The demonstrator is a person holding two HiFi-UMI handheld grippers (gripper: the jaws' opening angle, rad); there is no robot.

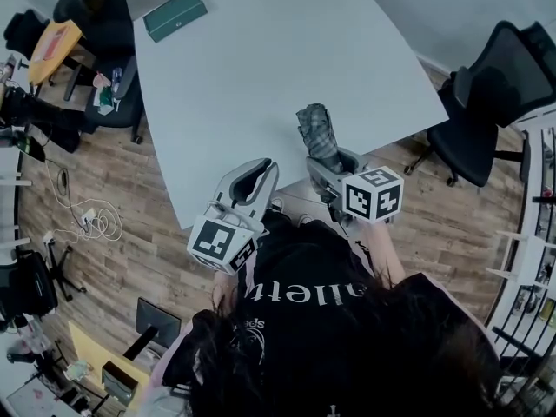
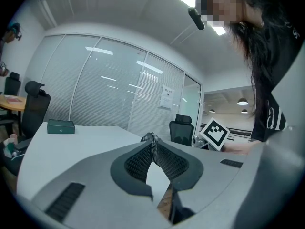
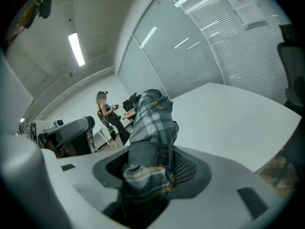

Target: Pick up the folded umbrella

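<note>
The folded umbrella point(image 1: 316, 134), grey plaid with yellow lines, sticks out past my right gripper point(image 1: 334, 160) over the near edge of the white table point(image 1: 261, 68). In the right gripper view the umbrella point(image 3: 152, 118) fills the space between the jaws of the right gripper point(image 3: 151, 168), whose pads press on its strapped end. My left gripper point(image 1: 261, 172) hovers at the table edge just left of it, jaws together and empty. In the left gripper view the left gripper point(image 2: 153, 149) has its tips touching, and the umbrella's top point(image 2: 148, 137) peeks just beyond them.
A dark green box point(image 1: 175, 14) lies at the table's far left corner, also seen as the green box point(image 2: 61, 127). Black office chairs point(image 1: 486, 102) stand right of the table, more chairs and clutter to the left point(image 1: 95, 24). Glass partition walls point(image 2: 109, 94) ring the room.
</note>
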